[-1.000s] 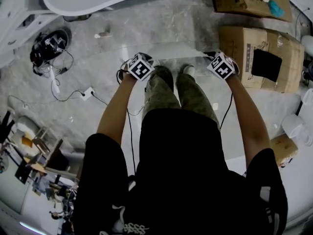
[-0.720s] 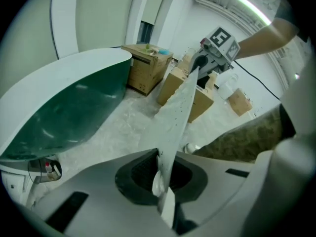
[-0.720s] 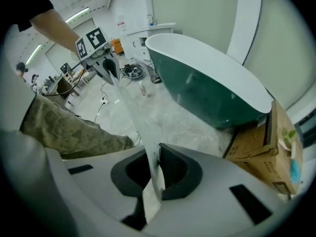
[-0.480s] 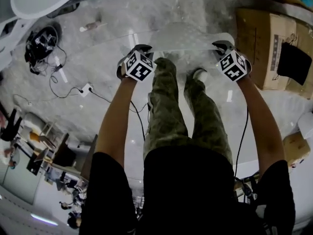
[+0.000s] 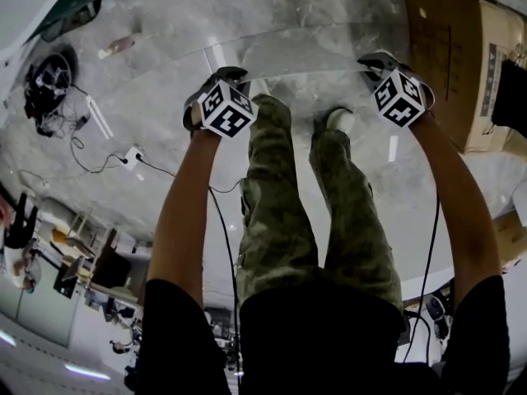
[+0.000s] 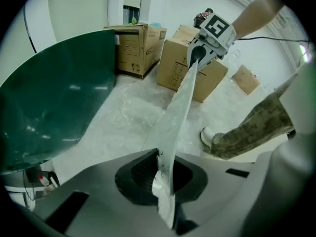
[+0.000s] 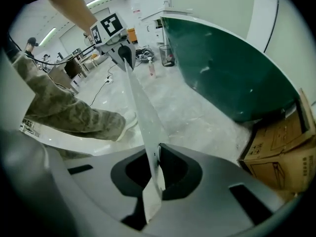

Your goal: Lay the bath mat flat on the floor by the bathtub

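Tongs 2: left tongs (image 6: 165, 179), right tongs (image 7: 154, 174) | bath mat (image 6: 180, 100): 1, clamped by both

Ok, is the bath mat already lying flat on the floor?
No, the bath mat is stretched in the air between the shut left gripper and right gripper.

1. Head view: from high above, it faces steeply down past the person's body to the floor (image 5: 165, 48), with the left gripper (image 5: 233, 74) at left and the right gripper (image 5: 375, 58) at right.
2. Left gripper view: from close behind its own jaws, it faces right along the bath mat (image 6: 180, 102) towards the far right gripper.
3. Right gripper view: the mirror of this, it faces left towards the left gripper.
4. Both gripper views share the bath mat, the green bathtub (image 6: 54, 98) and the shoe (image 6: 207, 137).
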A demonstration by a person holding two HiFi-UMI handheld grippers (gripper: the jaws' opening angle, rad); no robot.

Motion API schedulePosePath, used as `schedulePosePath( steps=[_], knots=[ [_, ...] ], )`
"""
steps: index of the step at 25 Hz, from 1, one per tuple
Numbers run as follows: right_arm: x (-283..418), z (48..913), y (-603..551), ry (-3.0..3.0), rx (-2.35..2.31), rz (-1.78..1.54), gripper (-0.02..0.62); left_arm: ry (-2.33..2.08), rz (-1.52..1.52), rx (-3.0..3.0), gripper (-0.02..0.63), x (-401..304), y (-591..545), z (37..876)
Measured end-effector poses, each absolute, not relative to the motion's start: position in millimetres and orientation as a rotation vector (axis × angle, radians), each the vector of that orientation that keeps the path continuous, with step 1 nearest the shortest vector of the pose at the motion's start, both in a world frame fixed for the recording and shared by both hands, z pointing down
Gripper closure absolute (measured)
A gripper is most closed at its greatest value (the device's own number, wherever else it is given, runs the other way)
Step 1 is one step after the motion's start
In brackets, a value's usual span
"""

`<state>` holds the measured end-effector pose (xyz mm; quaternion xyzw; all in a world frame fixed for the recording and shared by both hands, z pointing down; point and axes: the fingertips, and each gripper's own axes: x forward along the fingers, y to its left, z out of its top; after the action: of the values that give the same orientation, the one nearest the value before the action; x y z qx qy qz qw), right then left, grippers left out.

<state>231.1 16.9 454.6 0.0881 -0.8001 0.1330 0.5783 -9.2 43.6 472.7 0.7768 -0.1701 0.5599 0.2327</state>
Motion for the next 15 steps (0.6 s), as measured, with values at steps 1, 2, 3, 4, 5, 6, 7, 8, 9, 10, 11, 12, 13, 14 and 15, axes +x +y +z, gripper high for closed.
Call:
schedulePosePath(
  steps=[1,2,3,4,5,6,7,8,9,10,11,12,13,14,15],
  knots=[
    [233,464,15,-1.871,0.216,0.319,0.566,-0.475,1.537,2.137,0.580,-7,45,481],
    [234,473,14,-1.871,0.229,0.327,0.566,-0.480,1.537,2.138,0.579,-5,48,489],
    [236,482,13,-1.872,0.241,0.335,0.566,-0.483,1.540,2.140,0.579,-3,51,497],
    [237,490,11,-1.872,0.252,0.338,0.566,-0.485,1.546,2.144,0.579,-1,53,505],
    [238,499,10,-1.871,0.259,0.337,0.566,-0.489,1.551,2.149,0.579,0,53,512],
    [240,507,9,-1.869,0.262,0.334,0.566,-0.494,1.555,2.152,0.578,1,51,519],
    [242,515,7,-1.868,0.265,0.332,0.566,-0.499,1.557,2.150,0.579,2,49,526],
    [243,522,6,-1.869,0.267,0.329,0.566,-0.501,1.558,2.144,0.580,4,46,532],
    [244,529,3,-1.870,0.270,0.323,0.566,-0.502,1.562,2.138,0.579,4,42,538],
    [245,535,0,-1.870,0.275,0.314,0.566,-0.501,1.570,2.136,0.580,5,38,544],
    [244,540,-3,-1.869,0.279,0.303,0.566,-0.496,1.586,2.139,0.578,4,35,550],
    [243,546,-6,-1.869,0.281,0.292,0.566,-0.487,1.609,2.148,0.579,3,32,556],
    [241,552,-9,-1.869,0.280,0.280,0.566,-0.475,1.637,2.159,0.578,1,30,562],
    [238,558,-12,-1.870,0.278,0.271,0.566,-0.466,1.663,2.171,0.579,-1,27,567],
    [236,564,-16,-1.872,0.276,0.264,0.566,-0.462,1.680,2.181,0.579,-4,23,573]
  ],
)
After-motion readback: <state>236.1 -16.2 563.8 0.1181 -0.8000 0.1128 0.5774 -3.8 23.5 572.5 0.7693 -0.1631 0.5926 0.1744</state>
